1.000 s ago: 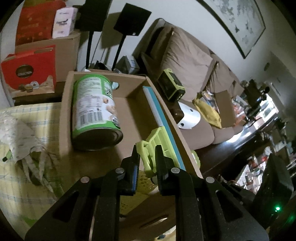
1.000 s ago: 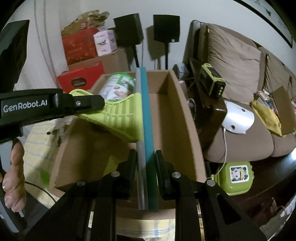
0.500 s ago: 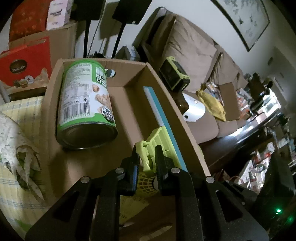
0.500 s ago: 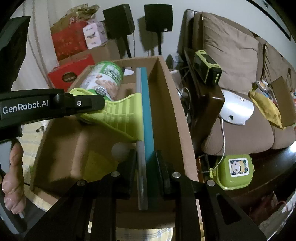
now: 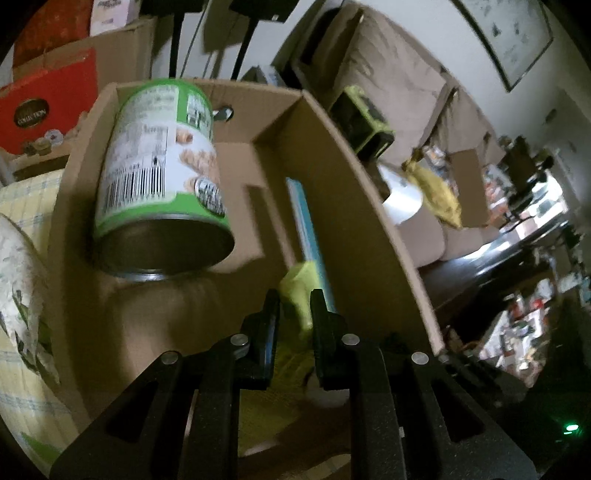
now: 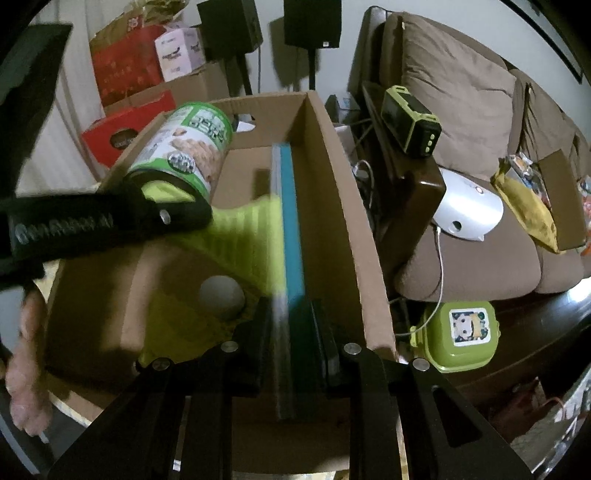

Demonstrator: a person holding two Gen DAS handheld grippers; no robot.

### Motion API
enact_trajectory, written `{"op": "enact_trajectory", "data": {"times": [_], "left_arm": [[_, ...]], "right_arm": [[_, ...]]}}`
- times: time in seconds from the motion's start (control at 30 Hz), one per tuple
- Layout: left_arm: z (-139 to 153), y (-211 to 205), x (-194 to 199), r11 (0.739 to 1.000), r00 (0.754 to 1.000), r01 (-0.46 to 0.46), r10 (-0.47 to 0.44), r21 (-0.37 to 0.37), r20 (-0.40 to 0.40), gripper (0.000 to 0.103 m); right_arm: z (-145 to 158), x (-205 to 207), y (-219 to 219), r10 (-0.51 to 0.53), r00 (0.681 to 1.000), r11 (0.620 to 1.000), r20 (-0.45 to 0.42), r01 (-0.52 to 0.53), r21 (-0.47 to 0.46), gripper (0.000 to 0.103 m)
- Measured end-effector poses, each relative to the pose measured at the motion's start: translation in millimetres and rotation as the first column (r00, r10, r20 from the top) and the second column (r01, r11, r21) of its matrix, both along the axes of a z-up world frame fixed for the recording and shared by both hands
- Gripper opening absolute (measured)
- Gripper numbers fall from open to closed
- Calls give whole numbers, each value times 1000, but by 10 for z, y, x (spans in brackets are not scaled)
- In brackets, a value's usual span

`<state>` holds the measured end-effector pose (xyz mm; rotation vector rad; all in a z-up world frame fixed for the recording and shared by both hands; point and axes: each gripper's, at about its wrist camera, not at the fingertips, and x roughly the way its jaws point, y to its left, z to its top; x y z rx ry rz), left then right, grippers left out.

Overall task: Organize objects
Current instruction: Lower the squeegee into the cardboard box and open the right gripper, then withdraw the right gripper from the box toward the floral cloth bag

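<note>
A lime-green squeegee with a teal and grey blade point(image 6: 290, 229) hangs low inside an open cardboard box point(image 6: 343, 206), along its right wall. My right gripper point(image 6: 290, 325) is shut on the blade's near end. My left gripper point(image 5: 293, 314) is shut on the green handle point(image 5: 299, 291), and it shows from the side in the right wrist view point(image 6: 199, 216). A green and white tin can point(image 5: 162, 177) lies on its side at the box's far left. A white ball point(image 6: 221, 297) rests on a yellow item point(image 6: 173, 325) on the box floor.
The box stands on a yellow checked cloth point(image 5: 26, 199). Red gift boxes point(image 6: 125, 136) and speaker stands point(image 6: 310, 22) are behind it. A brown sofa point(image 6: 461, 110), a dark side table with a green device point(image 6: 410, 118) and a green lunch box point(image 6: 461, 336) are to the right.
Both grippers have moved down and forward, carrying the squeegee deeper into the box. The white ball has come into sight under the handle. Both grips are unchanged.
</note>
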<state>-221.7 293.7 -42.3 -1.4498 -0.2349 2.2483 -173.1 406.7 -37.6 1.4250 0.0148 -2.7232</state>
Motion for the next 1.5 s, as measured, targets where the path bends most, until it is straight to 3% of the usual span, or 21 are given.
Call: {"op": "enact_trajectory", "data": {"times": [0.17,0.37,0.53,0.77,0.93,1.5], "left_arm": [[-79,-20,0,1000,1000,-3,3,-8,24,17],[-41,-139,-1,999,999,-22,23,-27,27,37],[121,-258,96,999,999,-22,20,-50,-32,55],[327,-447,262,998,996,-22,17,-60,-82,61],[435,-586,370,996,991,-35,24,-84,-129,67],[615,-1261,615,980,964,-129,89,-149,-249,76]], "right_arm": [[24,24,-1,-3,1000,1000,-9,3,-5,21],[77,68,-51,3,1000,1000,-24,-3,-8,21],[138,93,-134,13,999,1000,-44,-13,-10,25],[192,112,-250,11,998,1000,-65,-12,-20,33],[237,141,-375,24,996,999,-83,-26,-21,50],[455,185,-691,26,991,999,-133,-30,-27,71]]}}
